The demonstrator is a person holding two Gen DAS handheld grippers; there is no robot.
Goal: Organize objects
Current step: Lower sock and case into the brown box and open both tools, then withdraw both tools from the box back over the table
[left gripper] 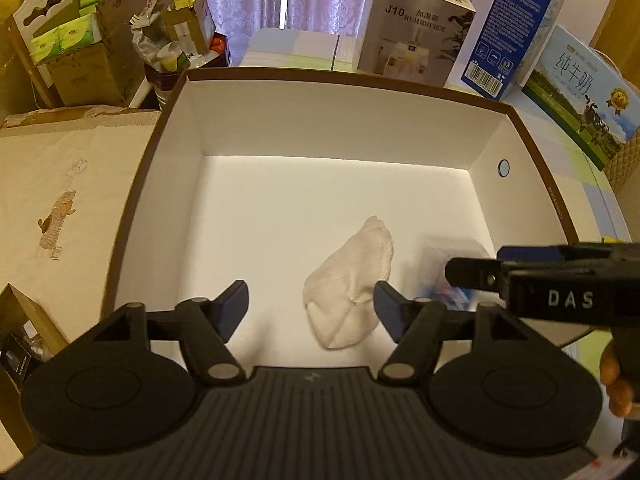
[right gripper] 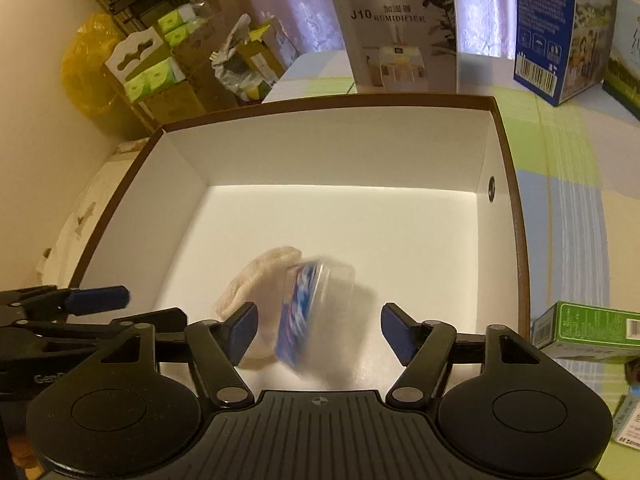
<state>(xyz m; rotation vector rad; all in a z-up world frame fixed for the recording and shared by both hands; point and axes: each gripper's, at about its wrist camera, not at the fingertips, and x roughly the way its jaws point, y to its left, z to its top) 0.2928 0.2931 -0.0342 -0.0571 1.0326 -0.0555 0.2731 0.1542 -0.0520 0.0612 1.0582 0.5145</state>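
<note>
A large white box with a brown rim (left gripper: 532,152) fills both views. On its floor lies a crumpled white cloth (left gripper: 348,284), which the right wrist view shows too (right gripper: 260,276). My left gripper (left gripper: 310,300) hangs open just above it, and the cloth reaches its right pad without being pinched. A clear plastic tub with a blue and white label (right gripper: 316,312) looks blurred and tilted against the cloth. It sits loose between the pads of my open right gripper (right gripper: 320,330). In the left wrist view the tub is a faint smear (left gripper: 444,260).
Behind the box stand a humidifier carton (left gripper: 412,28), a blue carton (left gripper: 512,28) and a milk carton (left gripper: 580,96). Cardboard boxes with green tissue packs (left gripper: 64,40) are stacked at the back left. A green box (right gripper: 588,332) lies right of the white box.
</note>
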